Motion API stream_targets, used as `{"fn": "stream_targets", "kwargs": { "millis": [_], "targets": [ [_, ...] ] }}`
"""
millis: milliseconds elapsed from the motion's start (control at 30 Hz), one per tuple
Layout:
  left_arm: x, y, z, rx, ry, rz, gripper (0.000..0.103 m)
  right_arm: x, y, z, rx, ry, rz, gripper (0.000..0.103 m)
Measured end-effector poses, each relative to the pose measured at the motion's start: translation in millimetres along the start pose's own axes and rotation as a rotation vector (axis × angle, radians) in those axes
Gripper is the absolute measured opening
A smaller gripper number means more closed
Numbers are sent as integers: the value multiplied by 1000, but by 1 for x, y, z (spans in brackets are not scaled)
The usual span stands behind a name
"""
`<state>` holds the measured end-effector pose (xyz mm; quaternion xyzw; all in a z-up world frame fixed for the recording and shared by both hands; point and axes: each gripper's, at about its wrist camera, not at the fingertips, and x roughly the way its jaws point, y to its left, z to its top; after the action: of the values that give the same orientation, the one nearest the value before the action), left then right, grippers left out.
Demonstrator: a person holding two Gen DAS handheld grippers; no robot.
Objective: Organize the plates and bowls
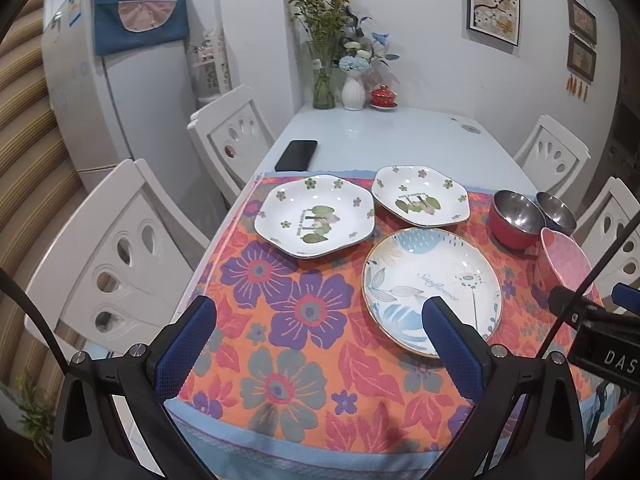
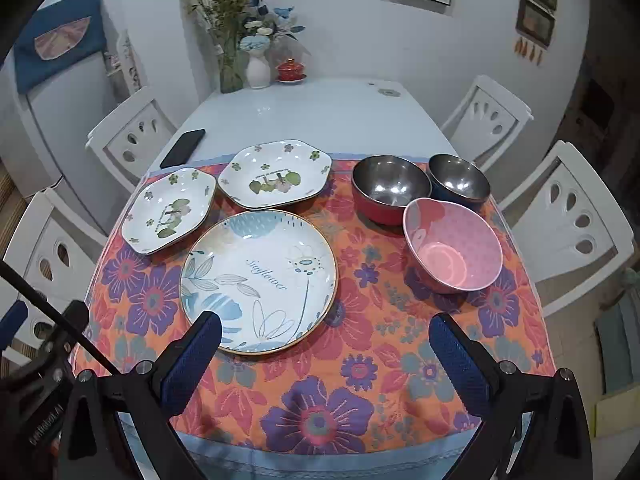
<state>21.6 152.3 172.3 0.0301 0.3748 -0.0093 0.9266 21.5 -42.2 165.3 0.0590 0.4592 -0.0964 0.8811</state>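
Crockery sits untouched on the floral cloth [image 2: 320,392]. Left gripper [image 1: 320,336] and right gripper [image 2: 325,354] both hover with jaws spread wide, holding nothing. Round blue-leaf plate [image 2: 259,280] lies just ahead of the right gripper; two white angular plates [image 2: 168,210] [image 2: 276,174] beyond it. Pink bowl [image 2: 452,250], red steel-lined bowl [image 2: 390,188] and dark steel bowl [image 2: 458,178] cluster ahead to its right.
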Motion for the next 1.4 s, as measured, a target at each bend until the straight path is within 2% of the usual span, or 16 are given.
{"fn": "stream_targets", "kwargs": {
  "millis": [233, 433, 767, 1400],
  "targets": [
    [8, -3, -5, 48, 11, -24, 102, 6, 1, -5, 48, 6, 0, 103],
    [14, 3, -6, 51, 22, -40, 102, 9, 4, -6, 72, 18, 6, 103],
    [28, 10, -14, 57, 71, -68, 102, 23, 12, -8, 81, 87, 26, 103],
    [49, 9, -10, 90, 97, -96, 102, 36, 20, -6, 78, 107, -7, 103]
  ]
}}
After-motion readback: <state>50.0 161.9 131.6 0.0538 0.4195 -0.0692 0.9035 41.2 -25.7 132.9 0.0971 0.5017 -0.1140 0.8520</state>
